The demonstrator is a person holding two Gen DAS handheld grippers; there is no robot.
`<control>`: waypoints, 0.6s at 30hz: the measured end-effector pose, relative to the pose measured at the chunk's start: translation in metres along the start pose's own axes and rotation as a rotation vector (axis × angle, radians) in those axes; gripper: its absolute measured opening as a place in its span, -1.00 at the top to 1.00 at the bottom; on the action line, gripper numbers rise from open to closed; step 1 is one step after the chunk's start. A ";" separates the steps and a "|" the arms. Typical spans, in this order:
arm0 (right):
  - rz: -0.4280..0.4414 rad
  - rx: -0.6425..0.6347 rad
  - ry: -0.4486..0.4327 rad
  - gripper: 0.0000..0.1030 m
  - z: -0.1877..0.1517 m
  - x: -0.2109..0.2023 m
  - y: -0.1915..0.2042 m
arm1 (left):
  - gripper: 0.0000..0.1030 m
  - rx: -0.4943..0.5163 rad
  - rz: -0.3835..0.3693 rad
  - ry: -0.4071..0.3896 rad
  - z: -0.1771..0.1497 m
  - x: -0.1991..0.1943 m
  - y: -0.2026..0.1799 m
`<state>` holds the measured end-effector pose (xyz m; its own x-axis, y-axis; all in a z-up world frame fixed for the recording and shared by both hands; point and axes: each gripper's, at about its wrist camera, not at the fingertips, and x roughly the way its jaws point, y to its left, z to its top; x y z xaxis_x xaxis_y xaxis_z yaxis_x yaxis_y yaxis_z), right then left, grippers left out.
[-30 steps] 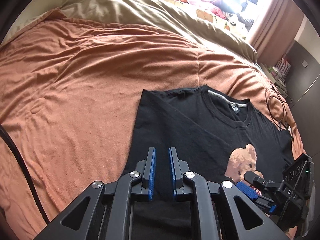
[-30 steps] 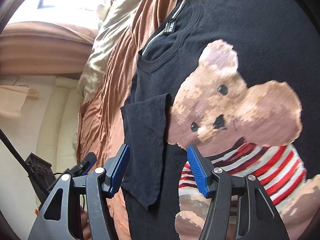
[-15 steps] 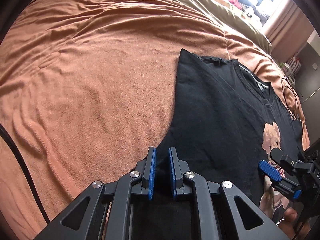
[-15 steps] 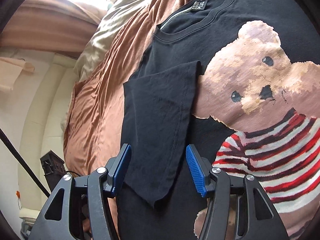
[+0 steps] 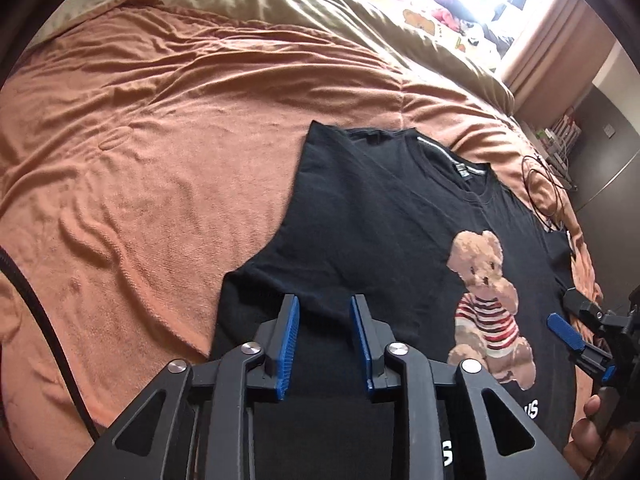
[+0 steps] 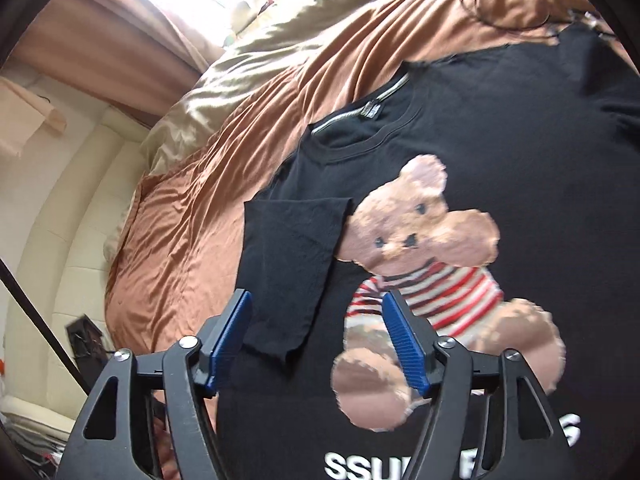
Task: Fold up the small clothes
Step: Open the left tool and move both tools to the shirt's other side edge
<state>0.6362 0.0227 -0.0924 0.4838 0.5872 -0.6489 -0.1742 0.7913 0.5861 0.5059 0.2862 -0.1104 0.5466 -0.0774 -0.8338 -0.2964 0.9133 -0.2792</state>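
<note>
— Lying flat on the orange bedspread (image 5: 168, 168) is a black T-shirt (image 5: 380, 232), printed with a teddy bear (image 6: 424, 264). Where is its sleeve seen?

— One sleeve (image 6: 292, 264) is folded inward, its edge laid just beside the bear's head. White lettering (image 6: 360, 464) is seen at the near hem.

— How are the tools held?

— The left gripper (image 5: 325, 342) is held above the shirt's near left part, blue pads narrowly parted, nothing clamped. The right gripper (image 6: 316, 340) is spread wide over the folded sleeve's near corner, nothing gripped. A black cable (image 5: 540, 184) is seen far right on the bedspread.
</note>
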 end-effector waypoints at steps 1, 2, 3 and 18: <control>-0.013 -0.008 -0.004 -0.34 -0.003 -0.008 -0.002 | 0.13 0.008 -0.008 -0.008 -0.002 -0.006 -0.009; -0.017 -0.011 -0.010 -0.35 -0.007 -0.018 -0.005 | 0.06 0.013 -0.015 -0.015 -0.003 -0.011 -0.017; -0.017 -0.010 -0.013 -0.40 -0.010 -0.029 -0.009 | -0.07 0.017 -0.025 -0.020 -0.005 -0.015 -0.025; -0.203 0.015 -0.205 -0.78 -0.025 -0.214 -0.074 | -0.62 0.107 -0.155 -0.094 -0.033 -0.094 -0.153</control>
<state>0.5244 -0.1573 -0.0093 0.6713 0.3690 -0.6428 -0.0438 0.8855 0.4626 0.4741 0.1408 -0.0045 0.6512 -0.1870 -0.7355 -0.1213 0.9311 -0.3441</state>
